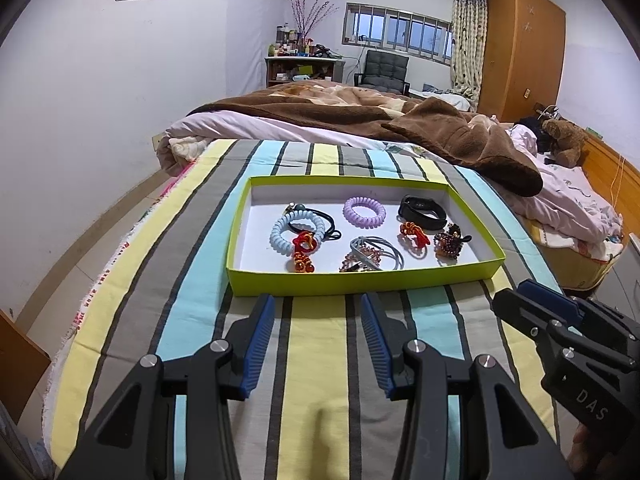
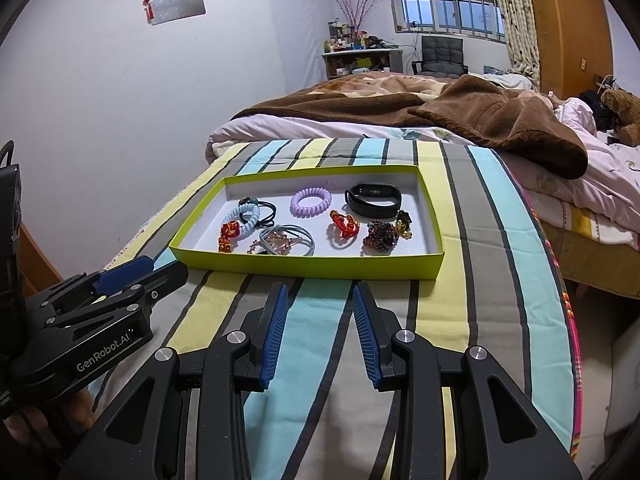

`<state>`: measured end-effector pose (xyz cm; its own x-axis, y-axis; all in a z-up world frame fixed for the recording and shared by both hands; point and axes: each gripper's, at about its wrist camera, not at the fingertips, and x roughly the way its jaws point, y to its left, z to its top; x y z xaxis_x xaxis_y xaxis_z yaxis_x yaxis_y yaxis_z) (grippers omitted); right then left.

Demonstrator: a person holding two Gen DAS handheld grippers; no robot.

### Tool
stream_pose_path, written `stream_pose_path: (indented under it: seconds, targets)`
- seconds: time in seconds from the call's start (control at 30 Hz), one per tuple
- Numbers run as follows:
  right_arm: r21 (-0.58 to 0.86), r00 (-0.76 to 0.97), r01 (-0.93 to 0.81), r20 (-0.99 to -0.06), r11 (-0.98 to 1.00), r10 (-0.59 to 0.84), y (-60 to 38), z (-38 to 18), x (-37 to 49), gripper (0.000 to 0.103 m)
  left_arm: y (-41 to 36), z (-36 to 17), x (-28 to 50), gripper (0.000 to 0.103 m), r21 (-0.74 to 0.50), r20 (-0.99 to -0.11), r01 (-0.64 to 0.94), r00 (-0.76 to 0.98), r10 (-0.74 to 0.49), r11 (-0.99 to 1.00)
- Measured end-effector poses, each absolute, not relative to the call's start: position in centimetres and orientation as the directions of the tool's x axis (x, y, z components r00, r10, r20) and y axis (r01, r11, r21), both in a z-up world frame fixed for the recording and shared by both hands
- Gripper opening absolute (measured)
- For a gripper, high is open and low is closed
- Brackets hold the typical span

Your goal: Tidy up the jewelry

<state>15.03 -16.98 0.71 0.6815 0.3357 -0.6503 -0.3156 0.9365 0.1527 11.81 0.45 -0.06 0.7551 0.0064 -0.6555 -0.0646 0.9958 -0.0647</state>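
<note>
A shallow lime-green box (image 1: 360, 278) (image 2: 304, 266) lies on a striped cloth. Inside it are a purple coil hair tie (image 1: 364, 211) (image 2: 311, 201), a light-blue coil tie (image 1: 294, 233) (image 2: 245, 216), a black wristband (image 1: 422, 212) (image 2: 373, 198), grey elastic loops (image 1: 378, 254) (image 2: 286, 240), red knot ornaments (image 1: 414, 235) (image 2: 343, 222) and a dark beaded piece (image 1: 450, 242) (image 2: 380, 236). My left gripper (image 1: 318, 304) hangs open just before the box's near wall, nothing between its blue pads. My right gripper (image 2: 320, 294) is open too, empty, beside the left one.
The striped cloth (image 1: 312, 360) covers a surface that drops off at left and right. Behind the box lies a bed with a brown blanket (image 1: 400, 120) and a teddy bear (image 1: 566, 140). A wooden wardrobe (image 1: 520, 48) stands at the far right.
</note>
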Motion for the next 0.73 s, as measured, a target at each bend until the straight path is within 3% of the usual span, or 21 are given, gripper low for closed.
stream_pose_path:
  seconds: [0.73]
  targets:
    - [0.145,0.688,-0.311,-0.648,0.939,0.328,-17.16,0.84,14.73,0.035,0.04,0.21,11.45,0.047,-0.070,-0.657,-0.058,0.754,-0.003,0.996]
